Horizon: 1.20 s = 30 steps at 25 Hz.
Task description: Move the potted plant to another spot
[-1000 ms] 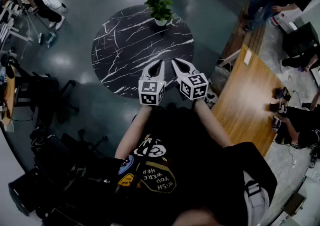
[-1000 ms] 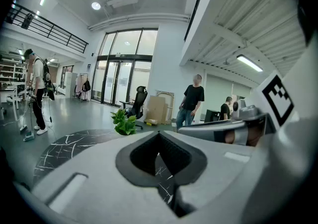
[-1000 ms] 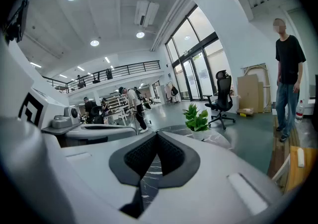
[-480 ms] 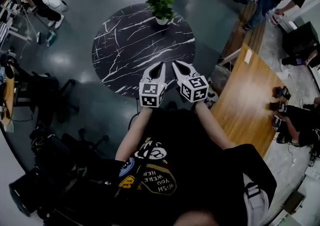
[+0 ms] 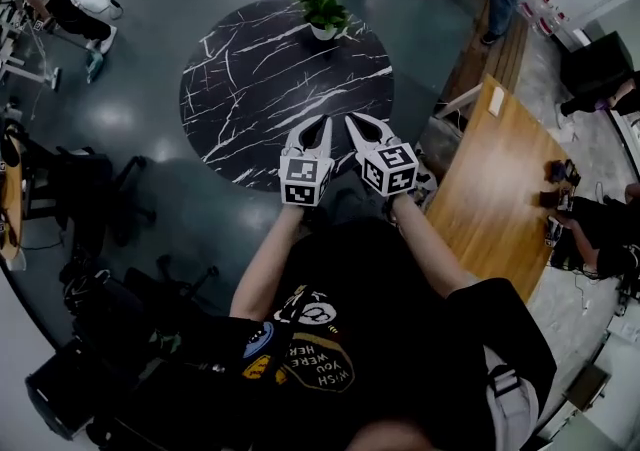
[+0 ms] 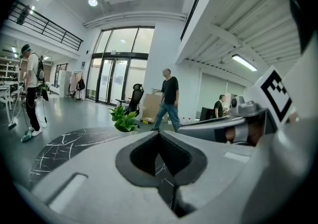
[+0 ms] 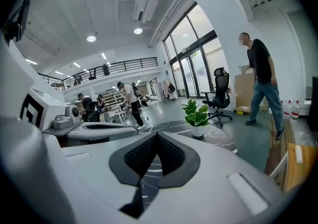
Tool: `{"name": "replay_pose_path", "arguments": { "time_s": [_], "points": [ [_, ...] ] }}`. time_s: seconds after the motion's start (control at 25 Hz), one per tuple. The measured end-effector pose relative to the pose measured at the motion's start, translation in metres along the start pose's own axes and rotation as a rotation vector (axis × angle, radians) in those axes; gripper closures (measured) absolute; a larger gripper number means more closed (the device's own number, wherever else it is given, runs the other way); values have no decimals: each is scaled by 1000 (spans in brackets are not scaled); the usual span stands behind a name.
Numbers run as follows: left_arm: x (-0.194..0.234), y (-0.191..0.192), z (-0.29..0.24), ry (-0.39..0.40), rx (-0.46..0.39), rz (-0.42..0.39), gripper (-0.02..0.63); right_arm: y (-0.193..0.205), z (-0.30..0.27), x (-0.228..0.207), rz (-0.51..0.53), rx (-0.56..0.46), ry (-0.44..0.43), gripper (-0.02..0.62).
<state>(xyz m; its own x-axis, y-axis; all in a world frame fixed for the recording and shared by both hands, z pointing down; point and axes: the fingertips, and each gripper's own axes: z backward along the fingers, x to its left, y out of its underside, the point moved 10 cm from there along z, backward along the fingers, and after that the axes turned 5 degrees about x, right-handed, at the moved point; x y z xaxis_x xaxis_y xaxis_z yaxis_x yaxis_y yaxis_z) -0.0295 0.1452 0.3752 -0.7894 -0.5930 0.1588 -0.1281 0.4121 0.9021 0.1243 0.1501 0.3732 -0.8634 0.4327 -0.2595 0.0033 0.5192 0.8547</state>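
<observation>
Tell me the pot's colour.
White. The pot shows best in the right gripper view.

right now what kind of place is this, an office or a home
Most likely an open-plan office or lab hall, not a home: a wheeled office chair, a long wooden desk, and tall glass entrance doors beside a mezzanine railing.

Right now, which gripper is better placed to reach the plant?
Left, narrowly. The left gripper and right gripper are both shut, empty, side by side at the near edge of the table; the plant stands at the far edge, more directly ahead of the left.
</observation>
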Motion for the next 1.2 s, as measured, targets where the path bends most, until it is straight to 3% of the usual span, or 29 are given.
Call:
{"name": "replay_pose_path", "arguments": {
  "time_s": [0.16, 0.36, 0.76, 1.08, 1.2],
  "points": [
    [16, 10, -25, -17, 38, -7, 601, 8, -24, -18, -1, 26, 7, 592],
    [51, 23, -86, 19, 37, 21, 601, 9, -78, -61, -24, 56, -34, 592],
    [117, 35, -211, -107, 114, 82, 601, 9, -193, -151, -12, 93, -61, 592],
    [166, 49, -279, -113, 158, 76, 601, 42, -292, -201, 3, 167, 34, 591],
    [187, 50, -299, -111, 159, 78, 601, 43, -331, -218, 16, 135, 52, 344]
  ]
}}
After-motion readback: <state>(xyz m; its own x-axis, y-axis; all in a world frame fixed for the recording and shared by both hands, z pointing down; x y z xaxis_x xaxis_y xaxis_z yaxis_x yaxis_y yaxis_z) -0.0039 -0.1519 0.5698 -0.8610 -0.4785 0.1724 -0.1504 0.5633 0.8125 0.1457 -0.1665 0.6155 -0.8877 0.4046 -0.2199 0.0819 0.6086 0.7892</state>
